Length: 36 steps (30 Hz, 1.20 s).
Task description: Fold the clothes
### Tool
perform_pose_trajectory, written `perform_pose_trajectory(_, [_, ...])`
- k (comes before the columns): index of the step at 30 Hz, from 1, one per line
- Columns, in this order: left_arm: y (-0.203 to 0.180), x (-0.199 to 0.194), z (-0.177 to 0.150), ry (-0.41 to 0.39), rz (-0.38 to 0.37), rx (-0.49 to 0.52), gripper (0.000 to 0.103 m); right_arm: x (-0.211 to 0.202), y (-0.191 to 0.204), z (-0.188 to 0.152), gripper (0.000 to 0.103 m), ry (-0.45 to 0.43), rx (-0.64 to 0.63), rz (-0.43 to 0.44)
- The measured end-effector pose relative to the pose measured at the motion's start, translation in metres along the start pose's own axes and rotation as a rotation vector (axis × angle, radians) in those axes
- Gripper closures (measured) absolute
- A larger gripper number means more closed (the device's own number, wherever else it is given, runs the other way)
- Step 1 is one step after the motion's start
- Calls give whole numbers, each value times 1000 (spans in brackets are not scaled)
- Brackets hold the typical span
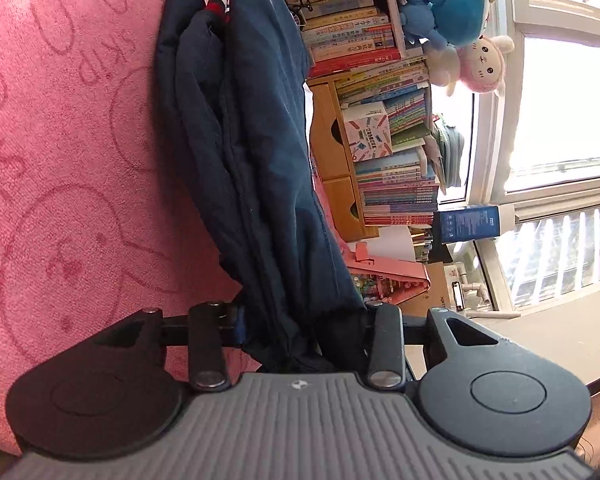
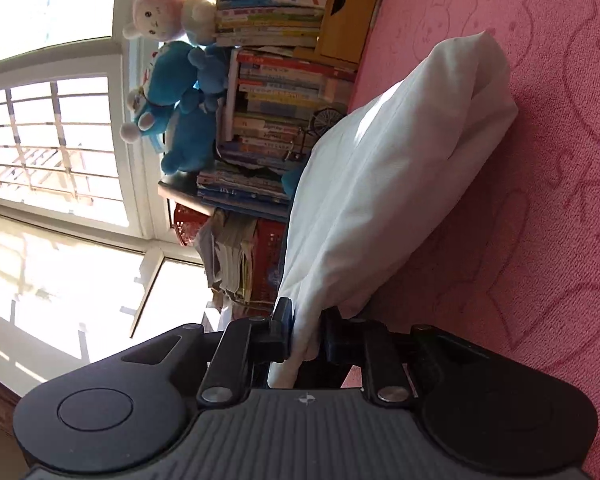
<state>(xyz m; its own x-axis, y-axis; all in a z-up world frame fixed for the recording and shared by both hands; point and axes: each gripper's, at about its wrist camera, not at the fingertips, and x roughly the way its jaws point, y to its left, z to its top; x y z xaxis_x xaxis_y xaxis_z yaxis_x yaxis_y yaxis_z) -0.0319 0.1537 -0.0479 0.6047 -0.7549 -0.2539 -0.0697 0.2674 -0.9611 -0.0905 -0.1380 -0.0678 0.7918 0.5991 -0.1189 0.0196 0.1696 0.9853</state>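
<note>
Pinching bunched dark blue clothing [image 1: 260, 152] in left gripper [image 1: 300, 332], white cloth [image 2: 380, 184] in right gripper [image 2: 306, 336], both lifted over pink blanket [image 1: 68, 152]. Maybe halfway folded; laying flat left.

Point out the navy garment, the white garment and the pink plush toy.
navy garment [image 1: 260, 152]: left wrist view, mid-panel of the hanging fabric.
white garment [image 2: 380, 184]: right wrist view, middle of the draped cloth.
pink plush toy [image 1: 486, 66]: left wrist view, its face.
</note>
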Motion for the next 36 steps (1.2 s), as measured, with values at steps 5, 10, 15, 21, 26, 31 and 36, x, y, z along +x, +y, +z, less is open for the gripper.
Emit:
perform_pose_trajectory(5, [2,-8,3,-10,59,-7,90,-3,-20,0,59,-79,110,8])
perform_pose_trajectory(10, [11,-6,9,-1,100,-25,93,-2,-19,31,61,-161,81,-40])
perform_pose_trajectory(15, [33,-5,12,26,107,-90,93,-24,-23,58,78,-274,-37,-114])
perform_pose_trajectory(21, [33,-14,17,37,104,-90,93,-18,-2,63,91,-221,-229,-179])
perform_pose_trajectory(26, [37,-45,27,31,133,-60,92,-49,34,20,93,-110,-475,-183])
perform_pose_trajectory(31, [43,-84,46,-19,197,-22,91,-56,33,-14,91,196,-545,-160])
perform_pose_trajectory(36, [38,-83,49,-11,245,51,89,-50,15,7,65,351,-392,-160])
